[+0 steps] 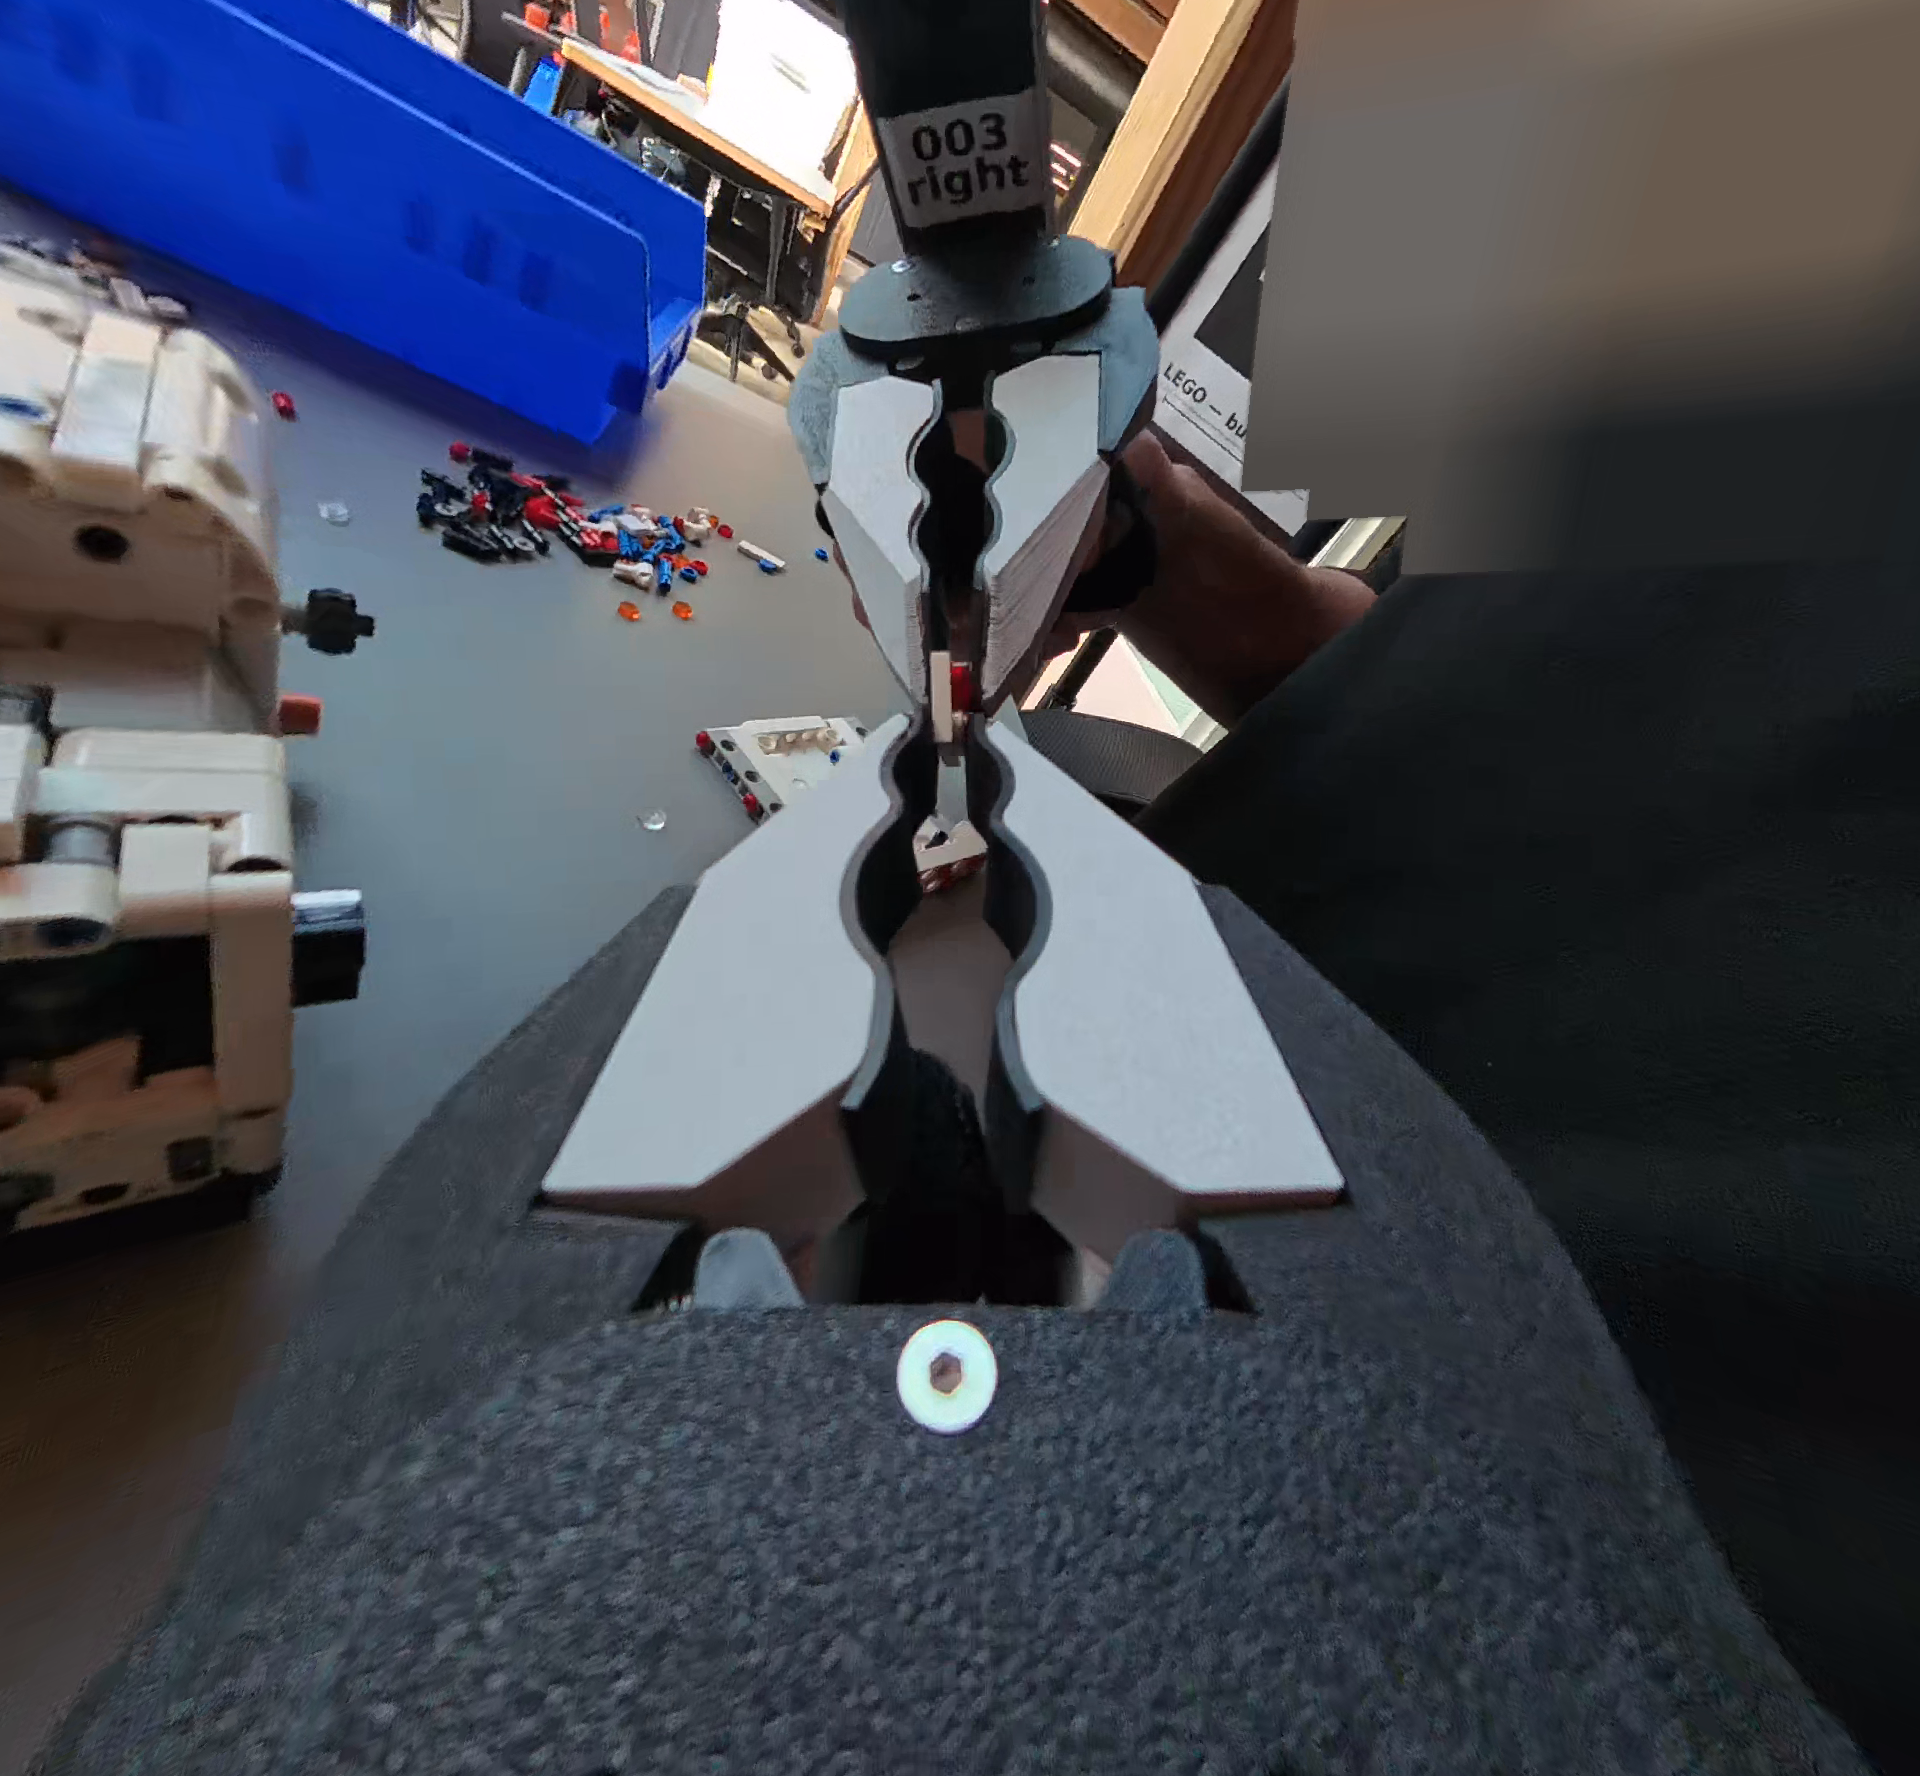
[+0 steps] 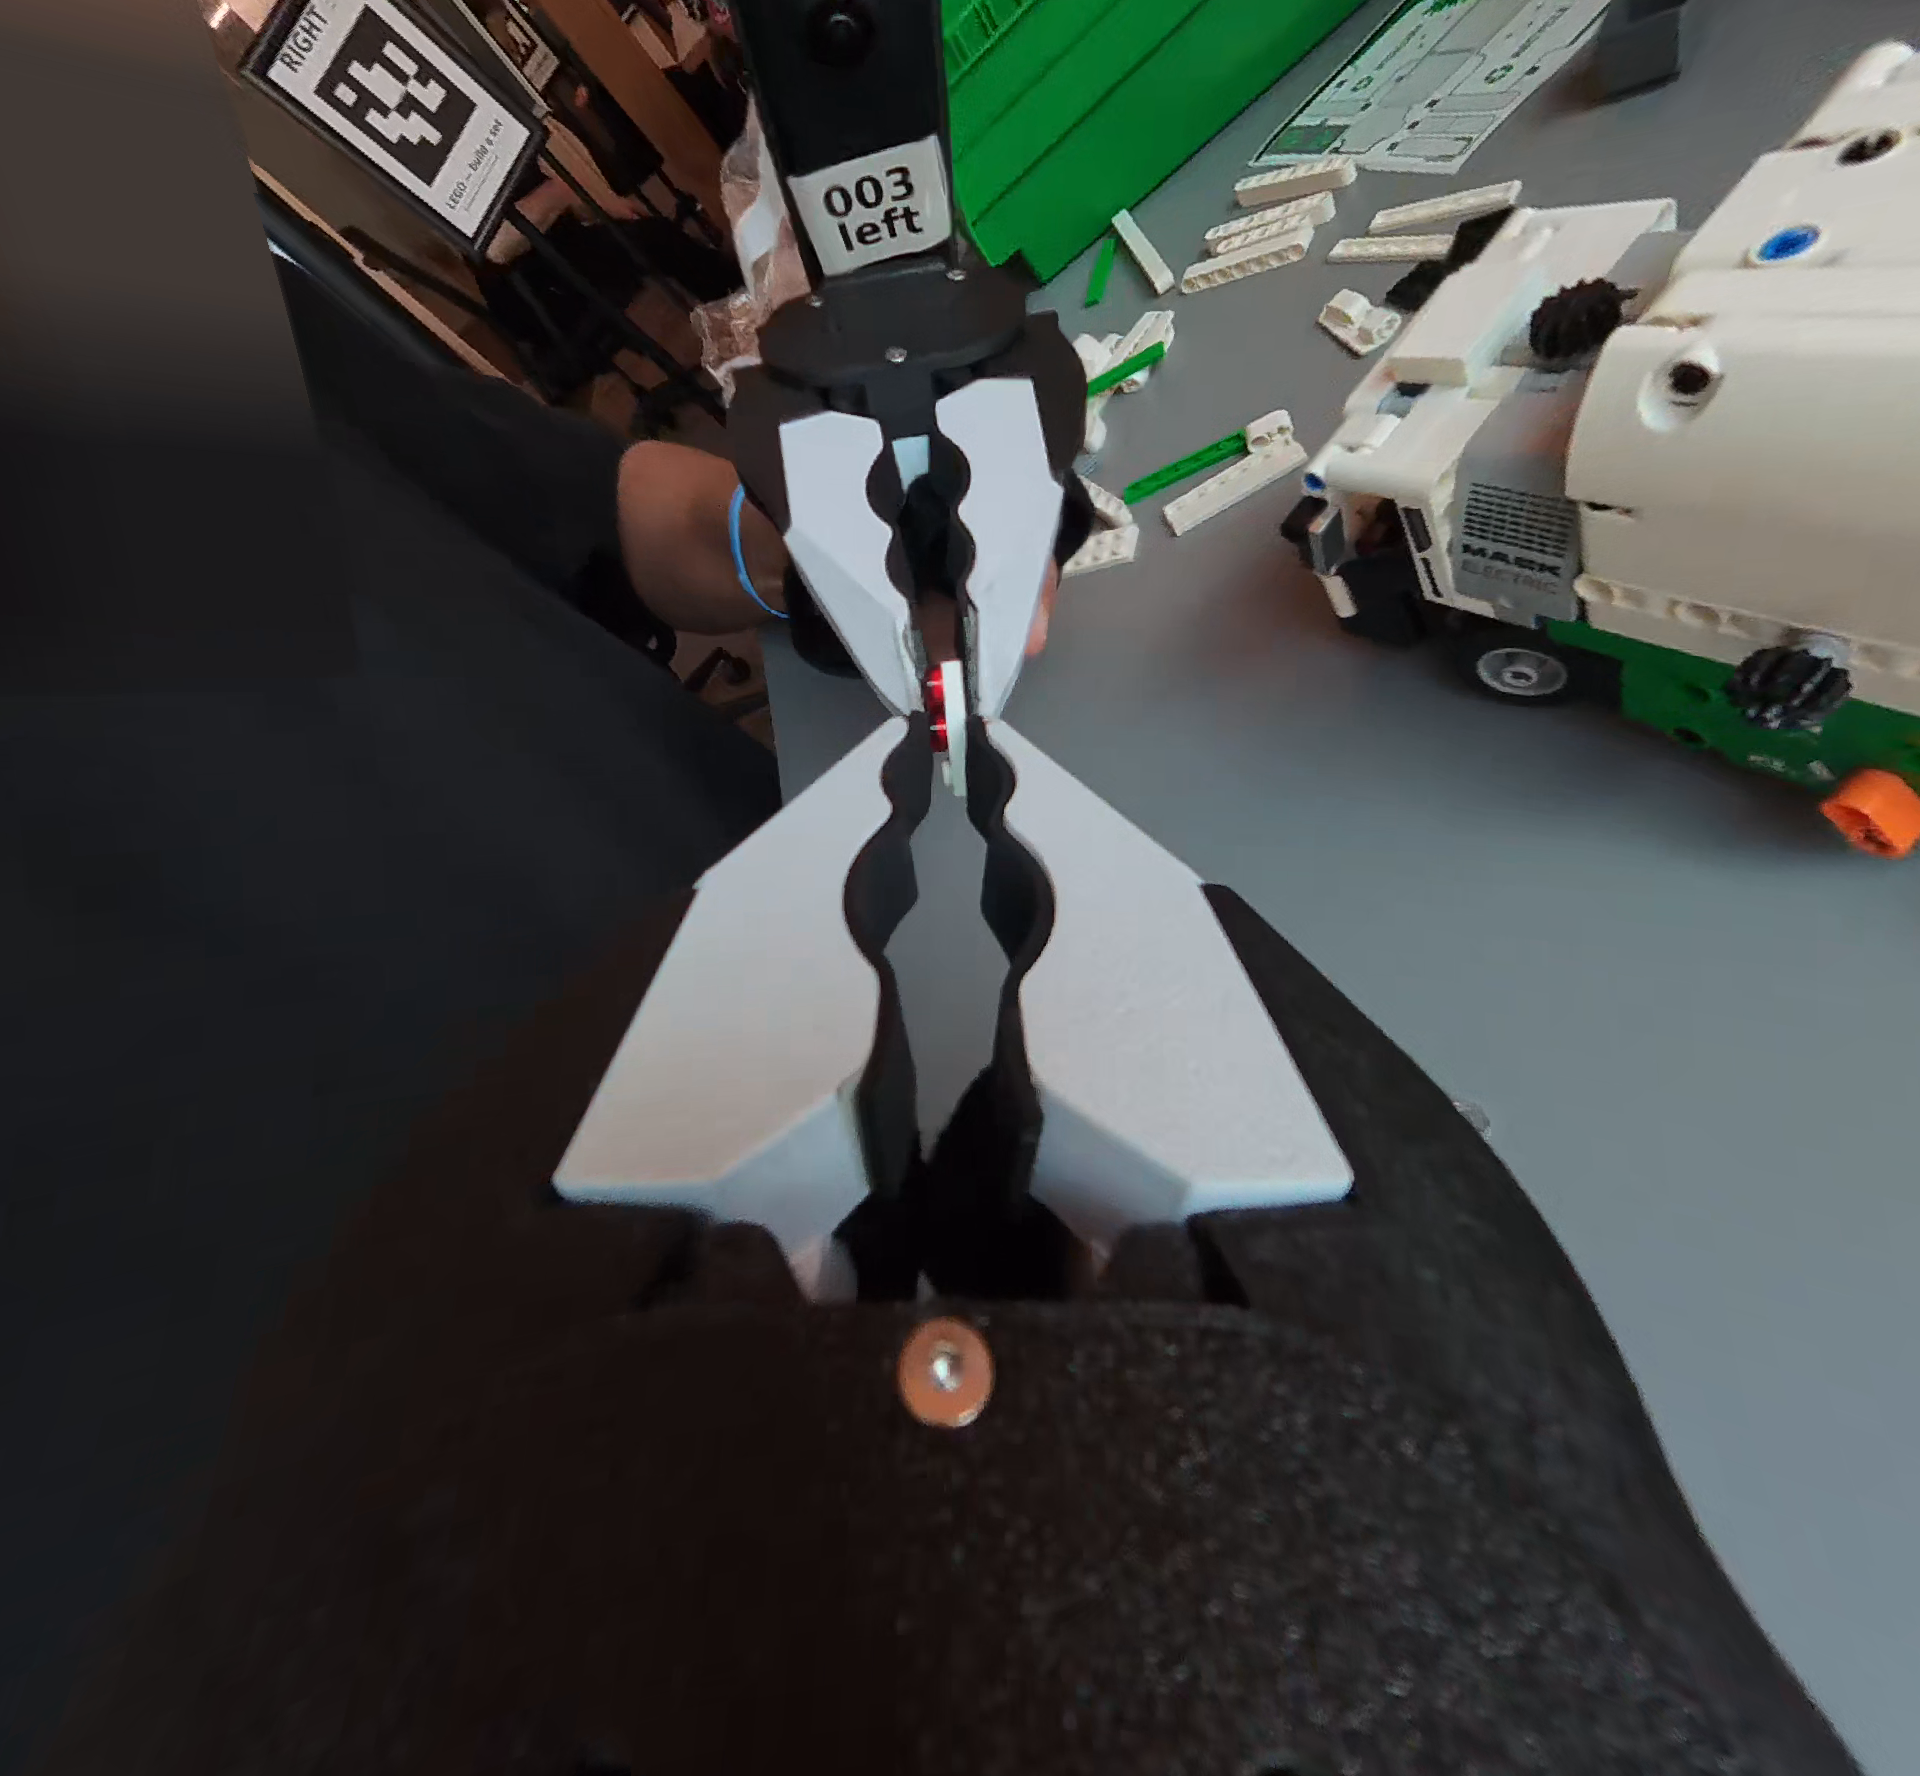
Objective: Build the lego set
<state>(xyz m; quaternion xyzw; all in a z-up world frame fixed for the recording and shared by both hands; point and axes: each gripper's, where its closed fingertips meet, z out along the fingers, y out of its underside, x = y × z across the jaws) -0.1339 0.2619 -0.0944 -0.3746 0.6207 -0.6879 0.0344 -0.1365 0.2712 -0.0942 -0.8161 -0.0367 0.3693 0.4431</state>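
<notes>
My two grippers meet tip to tip above the grey table. In the left wrist view, my left gripper (image 1: 943,734) is shut on a small white and red lego piece (image 1: 943,853). The right gripper (image 1: 948,677) faces it from above, shut on the white and red end (image 1: 950,687) of the same small assembly. In the right wrist view, my right gripper (image 2: 943,750) grips a thin white plate (image 2: 954,755) carrying red round studs (image 2: 938,710). The left gripper (image 2: 940,677) pinches it from the far side. The white and green lego truck (image 2: 1621,479) stands to the right.
A blue bin (image 1: 343,157) lies at the back left, with a pile of small red, blue and black pieces (image 1: 582,531) and a white panel sub-assembly (image 1: 779,760) on the table. A green bin (image 2: 1143,33), instruction sheet (image 2: 1486,22) and loose white beams (image 2: 1278,240) lie beyond the truck.
</notes>
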